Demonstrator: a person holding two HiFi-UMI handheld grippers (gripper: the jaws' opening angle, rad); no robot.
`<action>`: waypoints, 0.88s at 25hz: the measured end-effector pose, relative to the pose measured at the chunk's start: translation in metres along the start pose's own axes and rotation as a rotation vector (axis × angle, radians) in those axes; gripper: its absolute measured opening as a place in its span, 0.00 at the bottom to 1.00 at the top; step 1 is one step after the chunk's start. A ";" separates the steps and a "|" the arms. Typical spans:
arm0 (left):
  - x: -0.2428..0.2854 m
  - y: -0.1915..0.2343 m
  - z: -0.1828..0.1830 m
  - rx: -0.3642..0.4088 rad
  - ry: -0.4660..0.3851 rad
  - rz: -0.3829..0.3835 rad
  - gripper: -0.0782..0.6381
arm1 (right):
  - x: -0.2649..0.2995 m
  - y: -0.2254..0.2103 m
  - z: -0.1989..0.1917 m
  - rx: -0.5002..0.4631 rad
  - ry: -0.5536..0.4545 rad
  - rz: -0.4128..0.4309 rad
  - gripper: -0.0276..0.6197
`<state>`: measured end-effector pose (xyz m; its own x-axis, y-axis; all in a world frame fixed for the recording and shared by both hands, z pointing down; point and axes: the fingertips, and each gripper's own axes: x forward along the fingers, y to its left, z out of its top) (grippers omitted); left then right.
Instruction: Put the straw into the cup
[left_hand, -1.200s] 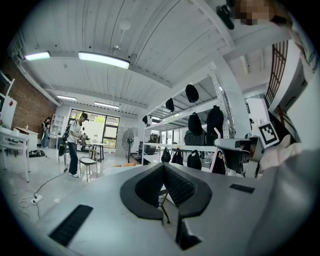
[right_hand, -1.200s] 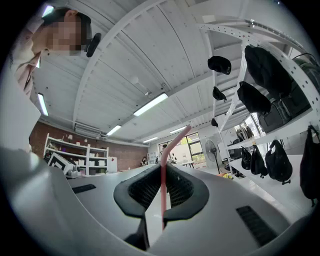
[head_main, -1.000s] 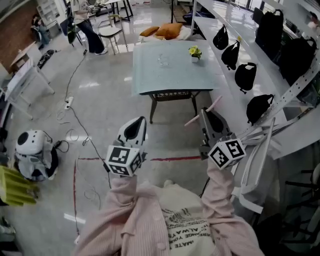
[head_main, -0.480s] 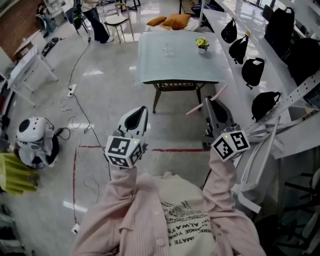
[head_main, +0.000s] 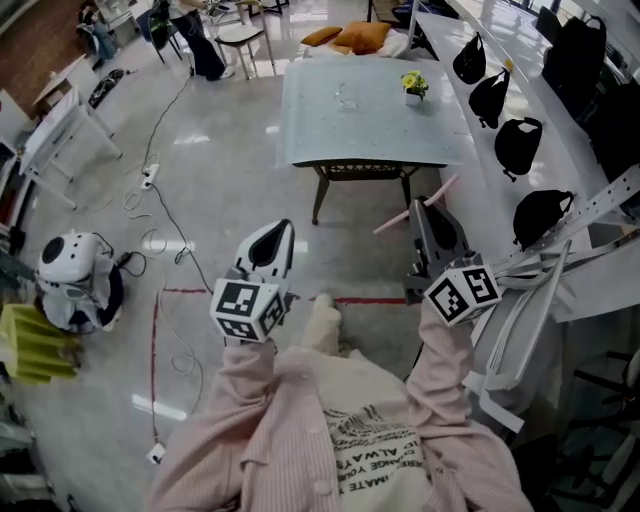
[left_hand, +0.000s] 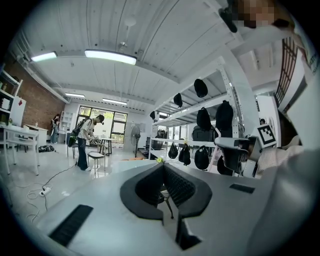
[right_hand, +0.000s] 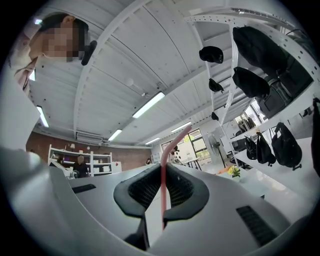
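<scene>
The left gripper (head_main: 280, 232) has its fingers closed on nothing; in the left gripper view (left_hand: 163, 167) the pads meet with only the room beyond them. The right gripper (head_main: 420, 208) has its fingers clamped on the pink straw (head_main: 392, 223), which crosses them at a slant and sticks out on both sides; the right gripper view (right_hand: 164, 167) shows it rising between the pads.

The step in hand looks like carrying the straw to the counter (head_main: 370, 145), well ahead of both sets of fingers. A clear cup (head_main: 346, 97) stands there, ahead of the gap between the two grippers. To do it well, the grip should stay firm while the straw is tipped end-down over the cup's mouth. The empty left fingers could steady the cup, since it looks light and easy to knock.

Far left of the left fingers sit a white round machine (head_main: 66, 280) and a trailing cable (head_main: 160, 240) on the floor. A small flower pot (head_main: 412, 86) stands just right of the cup and could be bumped. Black bags (head_main: 518, 145) line a shelf to the right of the right fingers, near that arm's path.
</scene>
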<state>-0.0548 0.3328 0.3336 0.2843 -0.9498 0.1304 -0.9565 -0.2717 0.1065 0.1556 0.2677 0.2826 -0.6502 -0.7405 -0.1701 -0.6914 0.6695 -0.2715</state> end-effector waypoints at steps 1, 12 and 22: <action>0.005 0.003 -0.001 -0.003 0.003 -0.001 0.11 | 0.004 -0.004 -0.002 0.002 0.003 -0.004 0.08; 0.116 0.066 -0.004 -0.033 0.044 -0.028 0.11 | 0.104 -0.073 -0.028 0.034 0.032 -0.056 0.08; 0.231 0.131 -0.011 -0.078 0.120 -0.081 0.11 | 0.203 -0.134 -0.055 0.077 0.058 -0.127 0.08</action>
<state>-0.1138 0.0794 0.3883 0.3704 -0.8987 0.2346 -0.9235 -0.3292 0.1971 0.0992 0.0310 0.3365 -0.5777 -0.8127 -0.0758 -0.7443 0.5626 -0.3598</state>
